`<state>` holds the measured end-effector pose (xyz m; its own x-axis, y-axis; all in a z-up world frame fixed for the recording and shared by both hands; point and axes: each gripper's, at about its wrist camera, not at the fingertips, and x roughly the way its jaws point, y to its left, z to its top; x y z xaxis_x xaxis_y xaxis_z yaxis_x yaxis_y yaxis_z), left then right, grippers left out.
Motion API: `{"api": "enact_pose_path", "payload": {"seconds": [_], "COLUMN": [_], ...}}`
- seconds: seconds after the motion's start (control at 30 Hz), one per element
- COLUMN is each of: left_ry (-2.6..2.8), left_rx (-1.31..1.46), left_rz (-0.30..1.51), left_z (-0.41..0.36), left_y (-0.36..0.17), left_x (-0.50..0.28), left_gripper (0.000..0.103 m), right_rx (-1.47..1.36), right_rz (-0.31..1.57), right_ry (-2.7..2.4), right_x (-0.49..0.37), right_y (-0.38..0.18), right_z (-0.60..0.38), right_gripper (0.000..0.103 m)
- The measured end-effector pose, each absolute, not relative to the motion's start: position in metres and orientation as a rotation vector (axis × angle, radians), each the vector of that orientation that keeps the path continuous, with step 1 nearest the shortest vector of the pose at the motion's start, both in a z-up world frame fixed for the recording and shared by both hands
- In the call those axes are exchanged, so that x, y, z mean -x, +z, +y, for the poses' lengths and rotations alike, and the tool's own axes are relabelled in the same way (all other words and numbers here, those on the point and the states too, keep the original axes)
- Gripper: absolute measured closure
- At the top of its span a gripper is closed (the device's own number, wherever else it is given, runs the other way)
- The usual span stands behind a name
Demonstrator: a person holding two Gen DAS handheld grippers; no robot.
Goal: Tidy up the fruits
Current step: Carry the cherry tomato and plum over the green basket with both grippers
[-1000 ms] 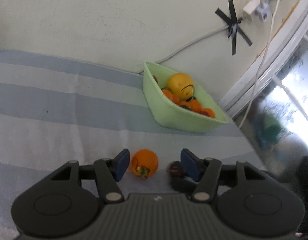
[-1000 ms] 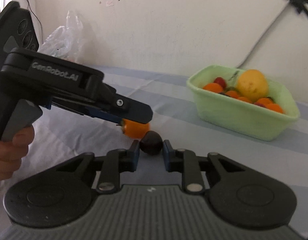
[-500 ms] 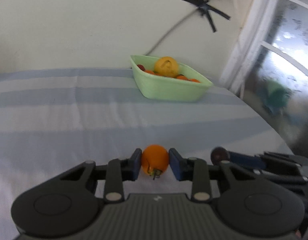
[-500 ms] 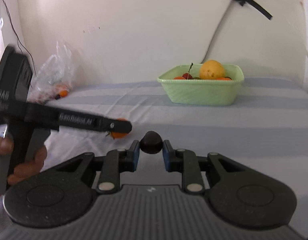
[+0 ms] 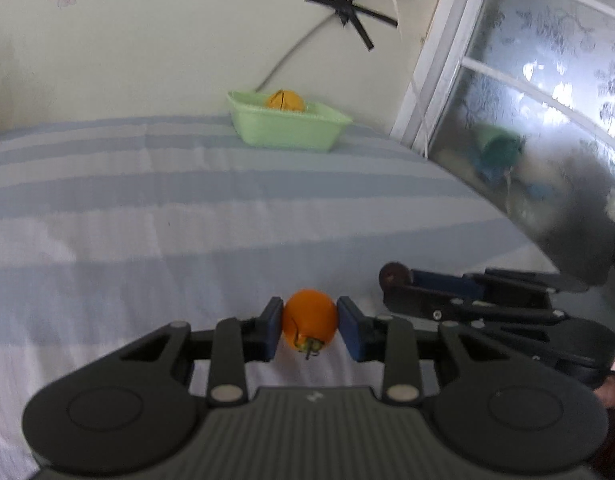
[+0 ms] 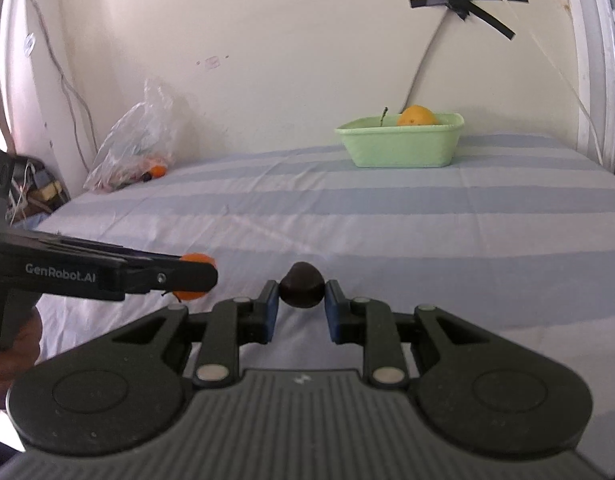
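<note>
Only the right wrist view shows the clear plastic bag [image 6: 137, 148] (fruit inside, perhaps) at the bed's far left corner. The left gripper [image 5: 309, 325] is clamped on an orange fruit [image 5: 309, 324]; the right gripper [image 6: 300, 298] pinches a dark fruit [image 6: 300, 285]. Both hang over the striped sheet [image 6: 387, 216], well short of the green basket [image 6: 401, 145] holding a yellow fruit [image 6: 417, 116] by the wall, beneath a taped cable [image 6: 463, 4].

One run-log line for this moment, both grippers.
left gripper: shut on orange fruit | right gripper: shut on dark fruit | both lifted | green basket: far, partly filled
</note>
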<state>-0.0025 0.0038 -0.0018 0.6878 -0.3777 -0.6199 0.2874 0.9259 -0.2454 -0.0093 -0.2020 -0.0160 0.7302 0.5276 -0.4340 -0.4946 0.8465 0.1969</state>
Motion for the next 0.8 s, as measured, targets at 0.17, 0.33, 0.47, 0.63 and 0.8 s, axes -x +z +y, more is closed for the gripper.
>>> {"api": "enact_pose_path", "payload": {"seconds": [0.17, 0.33, 0.47, 0.63, 0.8], "left_ry": [-0.365, -0.354, -0.345, -0.335, -0.327], "left_rx": [0.113, 0.072, 0.078, 0.063, 0.056], "left_rz": [0.704, 0.684, 0.684, 0.676, 0.671], "left_z": [-0.002, -0.009, -0.008, -0.008, -0.008], "left_y": [-0.004, -0.005, -0.005, -0.002, -0.002], "left_x": [0.01, 0.014, 0.015, 0.02, 0.02], "left_gripper": [0.065, 0.063, 0.063, 0.063, 0.063], "right_rx": [-0.021, 0.009, 0.033, 0.041, 0.06], "right_rz": [0.495, 0.481, 0.465, 0.443, 0.438], "right_ry": [0.538, 0.524, 0.512, 0.508, 0.514], "right_x": [0.017, 0.021, 0.023, 0.025, 0.027], "right_y": [-0.026, -0.028, -0.026, -0.023, -0.024], "right_z": [-0.197, -0.192, -0.19, -0.189, -0.185], "right_gripper": [0.075, 0.074, 0.063, 0.059, 0.059]}}
